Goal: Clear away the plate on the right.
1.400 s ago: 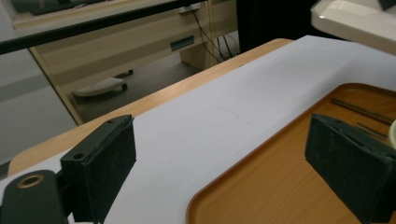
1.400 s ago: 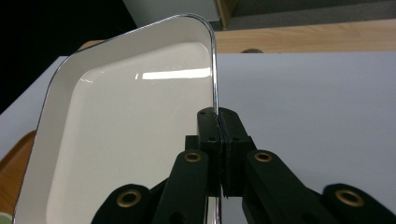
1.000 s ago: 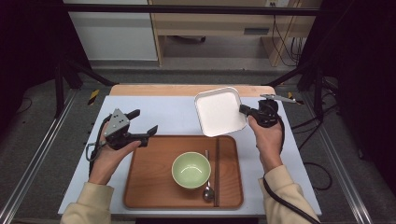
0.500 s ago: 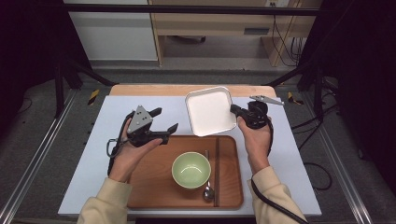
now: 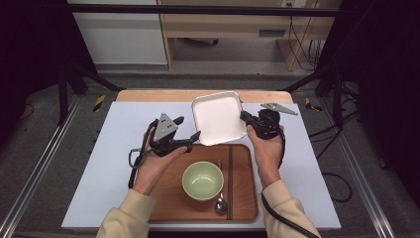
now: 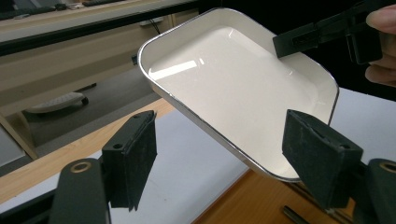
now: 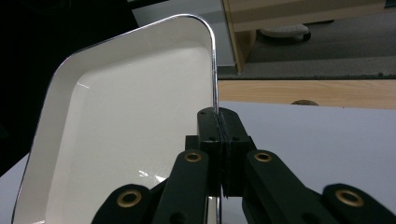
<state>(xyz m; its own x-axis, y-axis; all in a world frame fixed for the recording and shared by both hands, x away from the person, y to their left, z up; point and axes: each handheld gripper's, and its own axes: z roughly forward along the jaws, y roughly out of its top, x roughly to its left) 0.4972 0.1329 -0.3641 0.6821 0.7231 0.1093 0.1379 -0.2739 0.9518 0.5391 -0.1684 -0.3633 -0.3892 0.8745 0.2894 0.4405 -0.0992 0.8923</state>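
Pinching the white tray's [image 5: 218, 119] rim, right gripper [image 5: 246, 119] holds it tilted, seemingly airborne.

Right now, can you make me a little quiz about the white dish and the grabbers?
1. Which gripper pinches the rim of the white square dish?
2. True or false: the green bowl sits on the wooden tray.
3. What lies on the tray just right of the bowl?

Key:
1. The right gripper, clamped on the rim; the left gripper stands open by the dish's near edge, its jaws just closing.
2. True.
3. A metal spoon.
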